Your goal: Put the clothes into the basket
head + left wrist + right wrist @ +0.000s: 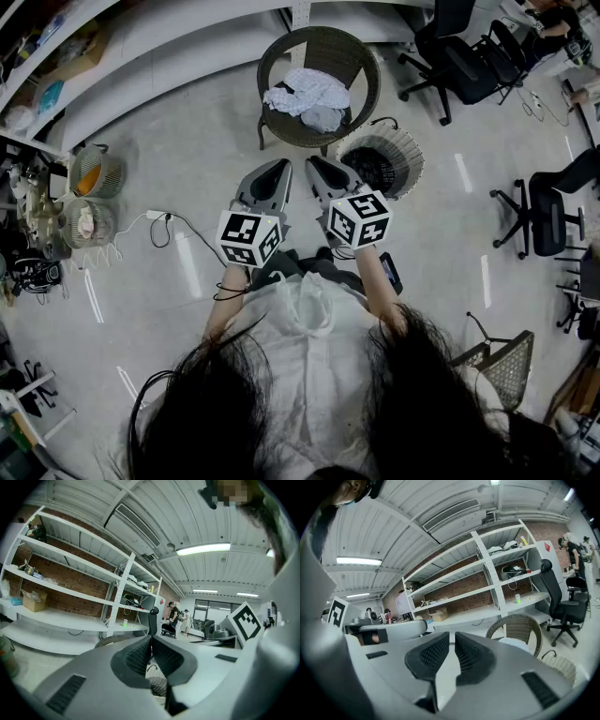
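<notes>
The left tongs (151, 637) are closed, their ribbed pads meeting at the tips. The right tongs (452, 635) are drawn together too, holding no cloth. The person holds both side by side over the pale floor (197, 131), pointing slightly downward and away from the body, and each carries its cube of square markers.

Just ahead of the right tongs stands the round white basket (405, 150), its dark inside open to the camera. Touching it or just beside it is a brown wicker chair (361, 56), and the clothes (307, 97) lie on its seat in a crumpled white and grey heap, outside the basket.

Further out, long white shelves (141, 56) run along the left. Two small baskets (94, 172) sit on the floor below them, and black office chairs (469, 56) stand to the right.
</notes>
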